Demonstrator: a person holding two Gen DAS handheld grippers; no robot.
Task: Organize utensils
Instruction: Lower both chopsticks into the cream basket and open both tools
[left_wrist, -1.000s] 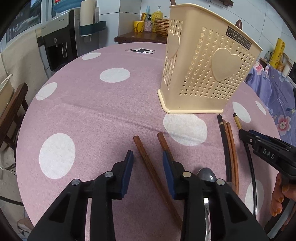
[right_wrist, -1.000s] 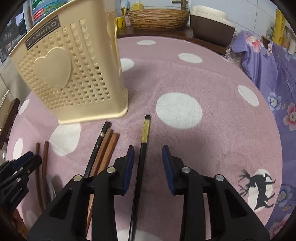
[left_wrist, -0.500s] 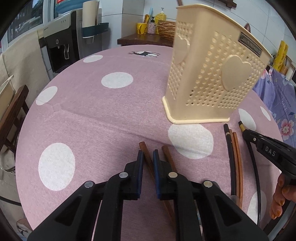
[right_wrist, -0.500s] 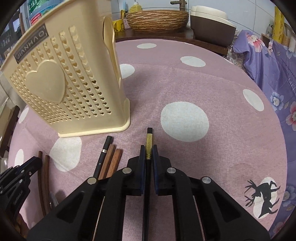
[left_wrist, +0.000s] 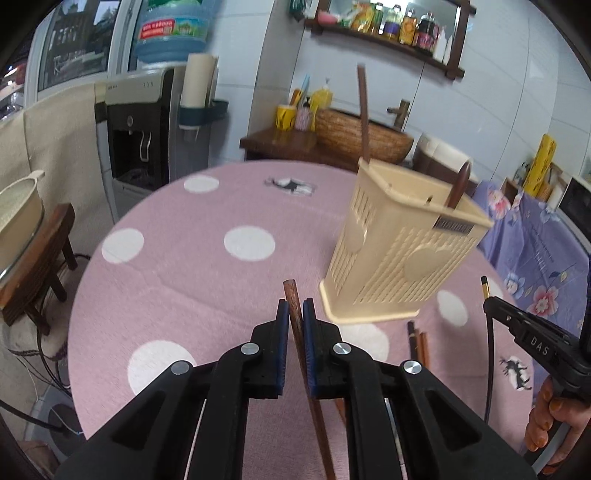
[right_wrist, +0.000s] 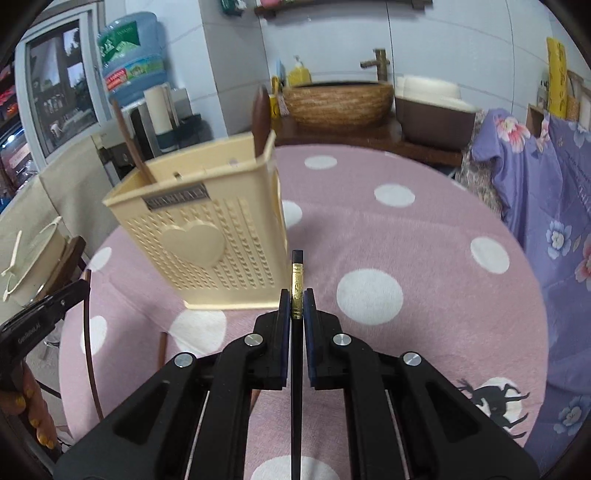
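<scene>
My left gripper (left_wrist: 295, 308) is shut on a brown wooden chopstick (left_wrist: 290, 291), held clear of the pink dotted table (left_wrist: 184, 288). My right gripper (right_wrist: 296, 299) is shut on a black chopstick with a gold band (right_wrist: 296, 266), also lifted. The cream perforated utensil holder (left_wrist: 399, 258) stands upright just beyond both grippers, to the right in the left wrist view and to the left as the holder (right_wrist: 207, 236) in the right wrist view. A brown stick (left_wrist: 362, 110) and a dark handle (left_wrist: 458, 184) stand in it. A few more chopsticks (left_wrist: 419, 343) lie on the cloth near its base.
A water dispenser (left_wrist: 140, 140) and a stool with a cream pot (left_wrist: 33, 258) stand left of the table. A woven basin (left_wrist: 362, 136) sits on a counter behind. Purple floral cloth (left_wrist: 535, 266) hangs at the right edge. A person's hand (left_wrist: 543, 424) holds the right gripper.
Both grippers went from open to shut, each on a chopstick, then rose off the table with it. Both views now tilt up and show the holder's open top.
</scene>
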